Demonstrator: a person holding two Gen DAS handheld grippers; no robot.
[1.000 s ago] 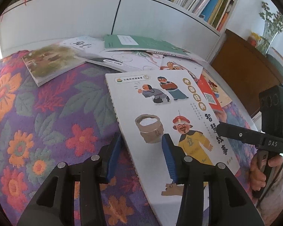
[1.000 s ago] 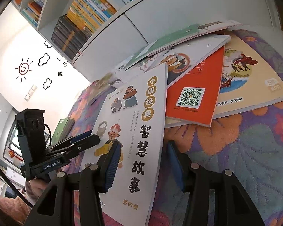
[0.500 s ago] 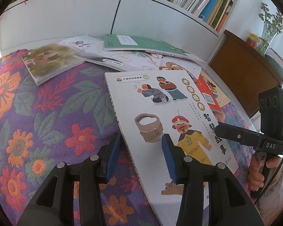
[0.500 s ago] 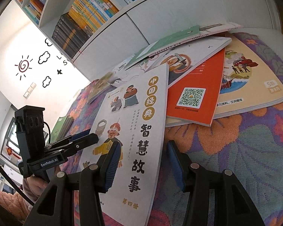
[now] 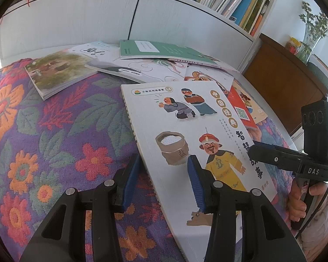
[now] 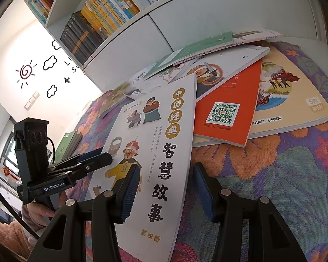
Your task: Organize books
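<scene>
Barely shifted, white storybook (image 5: 185, 135) edges sit between both open jaws

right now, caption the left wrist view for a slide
Both open grippers, left gripper and right gripper, flank a white storybook lying on the floral cloth.

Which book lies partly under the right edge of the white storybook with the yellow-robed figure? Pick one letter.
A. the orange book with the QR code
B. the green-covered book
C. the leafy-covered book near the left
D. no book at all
A: in the right wrist view the white storybook has its upper right edge lying over the orange book with the QR code.
</scene>
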